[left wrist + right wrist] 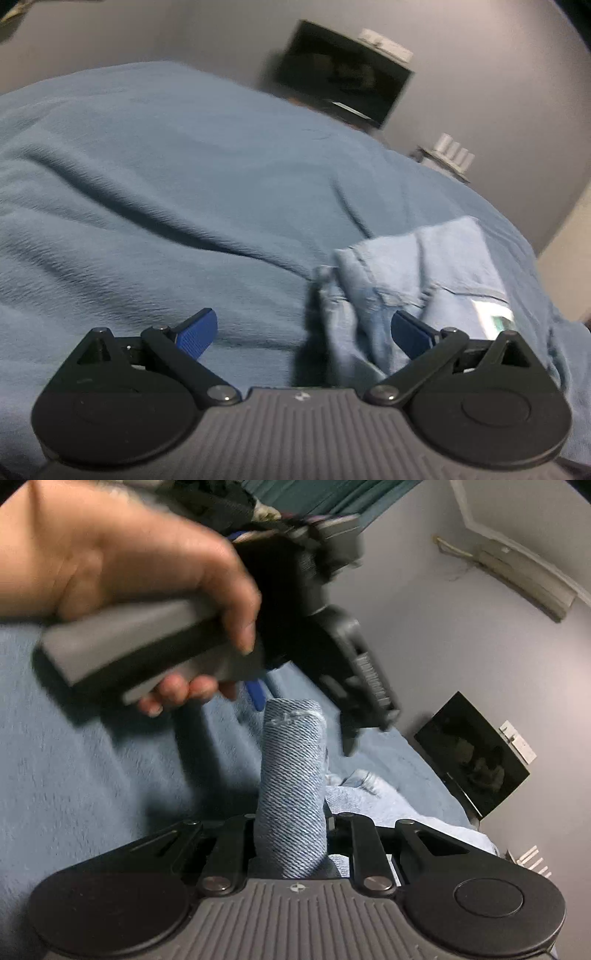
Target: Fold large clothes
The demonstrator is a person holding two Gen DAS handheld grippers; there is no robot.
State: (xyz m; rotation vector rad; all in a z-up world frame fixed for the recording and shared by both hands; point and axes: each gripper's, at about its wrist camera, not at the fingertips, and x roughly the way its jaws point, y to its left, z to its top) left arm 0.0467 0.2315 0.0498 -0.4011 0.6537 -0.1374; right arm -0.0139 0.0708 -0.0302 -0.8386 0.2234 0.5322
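Light blue denim jeans (424, 258) lie bunched on a blue blanket (184, 184) at the right of the left wrist view. My left gripper (303, 332) is open, its blue pads (197, 332) wide apart, the right pad in front of the jeans' edge and nothing pressed between them. In the right wrist view a thick fold of denim (291, 768) rises between the jaws of my right gripper (290, 834), which is shut on it. A hand (129, 554) holds the left gripper (303, 720) above and beyond that fold.
The blanket (74, 757) covers a bed that fills most of both views. A dark screen (343, 74) stands against the grey wall beyond the bed, also in the right wrist view as the screen (472, 753). A small shelf with white items (447, 155) sits beside it.
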